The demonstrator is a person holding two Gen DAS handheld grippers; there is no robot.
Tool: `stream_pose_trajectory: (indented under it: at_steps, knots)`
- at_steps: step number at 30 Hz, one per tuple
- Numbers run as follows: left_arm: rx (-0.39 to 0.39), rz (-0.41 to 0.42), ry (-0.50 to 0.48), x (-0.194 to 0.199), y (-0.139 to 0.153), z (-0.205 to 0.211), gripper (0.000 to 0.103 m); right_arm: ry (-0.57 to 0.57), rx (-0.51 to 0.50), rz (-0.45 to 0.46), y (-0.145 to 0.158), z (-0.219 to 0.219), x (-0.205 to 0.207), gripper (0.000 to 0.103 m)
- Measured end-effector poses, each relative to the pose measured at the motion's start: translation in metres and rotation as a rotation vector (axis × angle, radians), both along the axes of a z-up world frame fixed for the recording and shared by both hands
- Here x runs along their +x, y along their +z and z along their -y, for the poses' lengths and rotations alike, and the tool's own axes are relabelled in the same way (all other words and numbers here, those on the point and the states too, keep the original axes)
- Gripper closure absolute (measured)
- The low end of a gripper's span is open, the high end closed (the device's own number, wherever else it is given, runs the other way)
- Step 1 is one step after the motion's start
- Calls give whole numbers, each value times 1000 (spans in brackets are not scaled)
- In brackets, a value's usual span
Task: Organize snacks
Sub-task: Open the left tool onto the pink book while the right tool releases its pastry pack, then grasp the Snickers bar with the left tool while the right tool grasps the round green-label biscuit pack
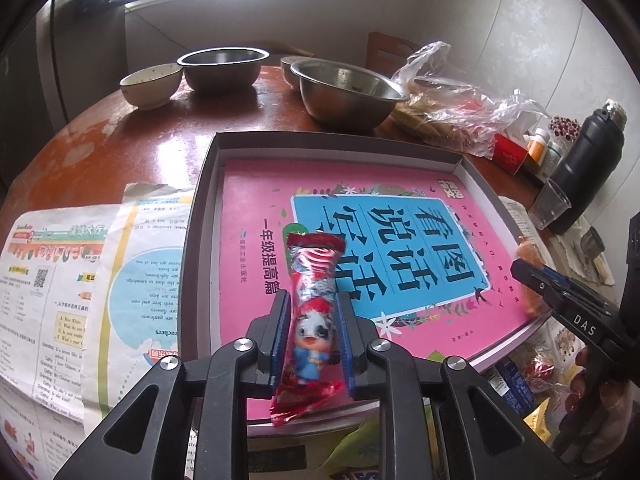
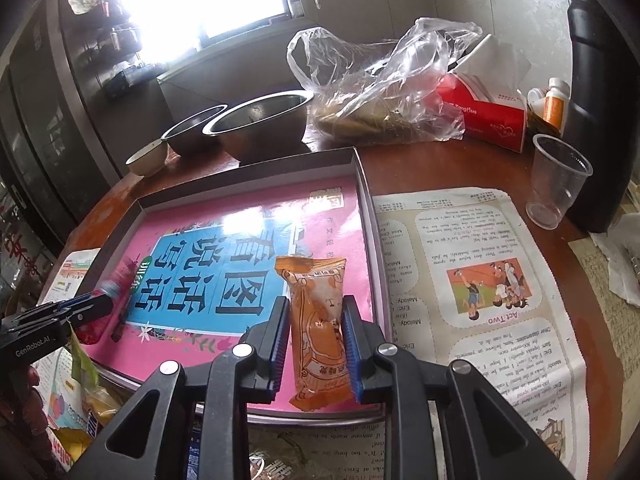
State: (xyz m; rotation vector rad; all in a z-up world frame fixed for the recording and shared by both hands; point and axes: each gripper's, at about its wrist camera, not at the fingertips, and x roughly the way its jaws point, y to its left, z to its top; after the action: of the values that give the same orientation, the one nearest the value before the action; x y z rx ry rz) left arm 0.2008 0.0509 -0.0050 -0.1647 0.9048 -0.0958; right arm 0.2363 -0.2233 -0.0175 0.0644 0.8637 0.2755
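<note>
- Over the shallow grey box on the round wooden table, the left gripper holds a red snack packet printed with a cartoon cow; its blue pads sit close on both long sides of the packet's middle, nearly shut, with the wrapper standing lengthwise between them.
- That packet's crimped top sticks out past the fingertips over the pink book lying inside the box, and its lower end hangs back toward the gripper's body.
- Beside the box's right wall, the right gripper clasps an orange snack packet in the same fashion: jaws almost closed, pads against both edges, the packet running lengthwise along the fingers.
- The orange packet's top end reaches over the pink book; its bottom end rests between the finger bases.
- More wrapped snacks lie heaped at the near edge of the box.
- Printed newspaper sheets flank the box on either side.
- Steel bowls and a clear plastic cup stand farther back, well apart from both grippers.
</note>
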Motion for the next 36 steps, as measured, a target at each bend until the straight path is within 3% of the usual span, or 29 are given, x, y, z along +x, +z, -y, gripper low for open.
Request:
stream_pose_trajectory:
  at_steps: [5, 9, 15, 27, 36]
  knots:
    - [-11, 8, 15, -2, 3, -2, 66, -4, 1, 18, 4, 2, -3, 65]
    - [-14, 18, 25, -5, 6, -4, 53, -12, 14, 19, 6, 7, -5, 62]
    - [-17, 46, 40, -16, 16, -7, 43, -13, 20, 67, 17, 9, -12, 49]
    - [-22, 151, 51, -56, 52, -6, 30, 36, 56, 200, 52, 10, -48, 38]
    - [-12, 172, 27, -81, 64, 6, 29, 74, 65, 218, 61, 14, -78, 36]
